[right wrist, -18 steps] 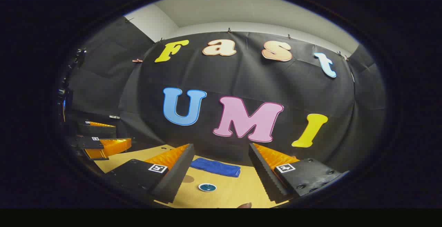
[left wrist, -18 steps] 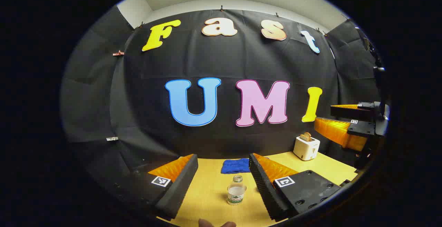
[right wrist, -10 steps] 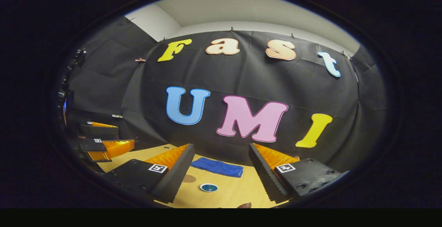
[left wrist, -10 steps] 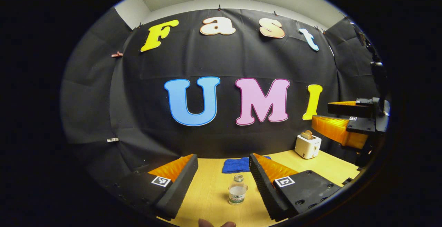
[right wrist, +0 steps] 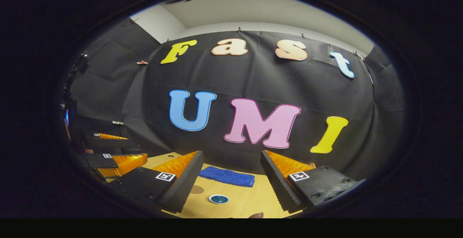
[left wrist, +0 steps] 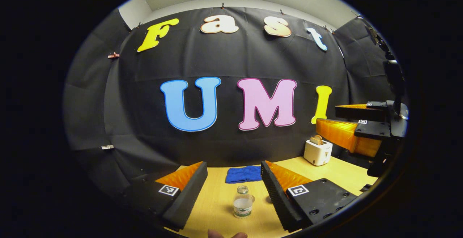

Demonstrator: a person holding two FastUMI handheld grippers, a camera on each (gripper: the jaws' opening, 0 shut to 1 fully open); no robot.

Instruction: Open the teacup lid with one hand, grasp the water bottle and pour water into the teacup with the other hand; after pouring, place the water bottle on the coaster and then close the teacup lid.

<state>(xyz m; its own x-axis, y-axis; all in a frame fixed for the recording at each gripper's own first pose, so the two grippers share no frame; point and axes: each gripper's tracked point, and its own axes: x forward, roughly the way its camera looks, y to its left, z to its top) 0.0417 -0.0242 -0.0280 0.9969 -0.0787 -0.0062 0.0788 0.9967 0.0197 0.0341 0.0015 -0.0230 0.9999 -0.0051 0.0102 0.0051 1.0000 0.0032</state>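
Note:
A small clear water bottle (left wrist: 242, 202), capless and part full, stands upright on the wooden table (left wrist: 217, 202). It is ahead of my left gripper (left wrist: 233, 164), in line with the gap between its open, empty fingers. In the right gripper view my right gripper (right wrist: 232, 153) is open and empty above the table. Ahead of it lie a small round teal piece with a pale rim (right wrist: 218, 199) and a flat brown disc (right wrist: 197, 189); I cannot tell which is the lid or the coaster. Each gripper also appears from the other's side: right gripper (left wrist: 327, 115), left gripper (right wrist: 136, 147).
A folded blue cloth (left wrist: 243, 174) (right wrist: 227, 176) lies at the back of the table by the black wall. A white toaster (left wrist: 317, 151) with bread stands at the back right. Fingertips of a hand (left wrist: 228, 235) show at the lower edge.
The left gripper view has drifted, so the bottle, cloth and toaster sit slightly further left. In the right gripper view the left gripper has sunk a little and moved right. Both stayed open.

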